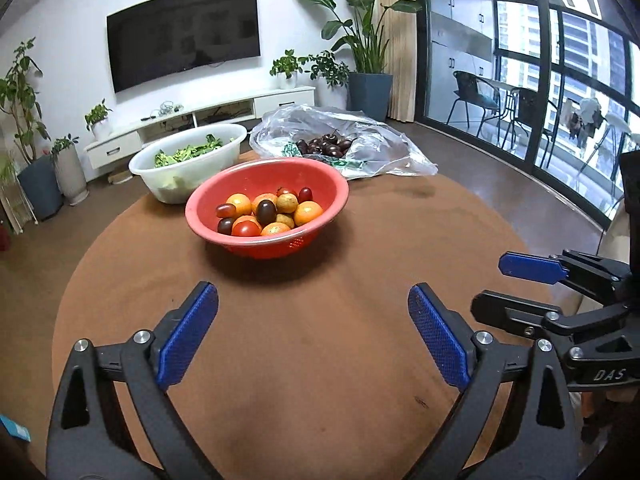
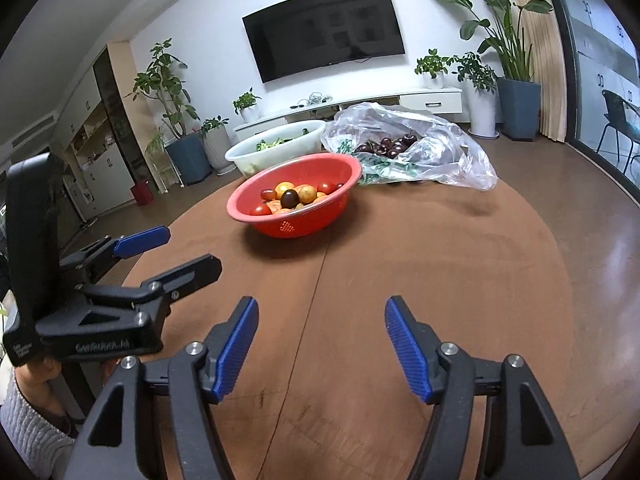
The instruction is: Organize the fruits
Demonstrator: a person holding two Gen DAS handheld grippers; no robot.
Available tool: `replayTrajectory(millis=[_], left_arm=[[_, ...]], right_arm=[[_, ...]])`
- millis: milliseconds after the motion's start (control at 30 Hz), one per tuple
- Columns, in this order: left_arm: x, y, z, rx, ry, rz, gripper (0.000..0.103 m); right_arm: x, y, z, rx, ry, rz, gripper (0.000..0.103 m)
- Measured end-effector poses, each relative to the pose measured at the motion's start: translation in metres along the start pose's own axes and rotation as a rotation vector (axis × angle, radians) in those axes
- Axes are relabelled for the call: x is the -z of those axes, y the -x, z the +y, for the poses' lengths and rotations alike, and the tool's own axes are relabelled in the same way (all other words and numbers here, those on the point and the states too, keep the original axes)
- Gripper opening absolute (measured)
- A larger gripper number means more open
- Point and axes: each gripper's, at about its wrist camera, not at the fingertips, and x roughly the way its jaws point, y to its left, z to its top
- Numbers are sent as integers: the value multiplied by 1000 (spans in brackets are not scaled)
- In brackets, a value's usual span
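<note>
Currently, mixed fruit fills the red colander mid-tabletop, dark fruit sits bagged behind; both grippers' fingers are spread, empty; stage indeterminate.

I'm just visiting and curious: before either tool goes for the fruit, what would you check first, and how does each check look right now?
1. Left tool open and empty: ok.
2. Right tool open and empty: ok.
3. Red bowl upright on the brown table, fruit visible inside: ok.
4. Bare table between both tools and the bowl: ok.
5. Plastic bag lying open, dark fruit showing: ok.
6. Empty container for sorted fruit: cannot tell; the white basin holds greens.
</note>
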Motion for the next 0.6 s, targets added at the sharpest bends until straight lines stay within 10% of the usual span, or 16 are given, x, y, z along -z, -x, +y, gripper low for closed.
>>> replayTrajectory(millis=[600], left_arm=[[6, 16, -11, -32, 14, -1, 97]], right_arm=[[9, 7, 3, 3, -3, -19, 73]])
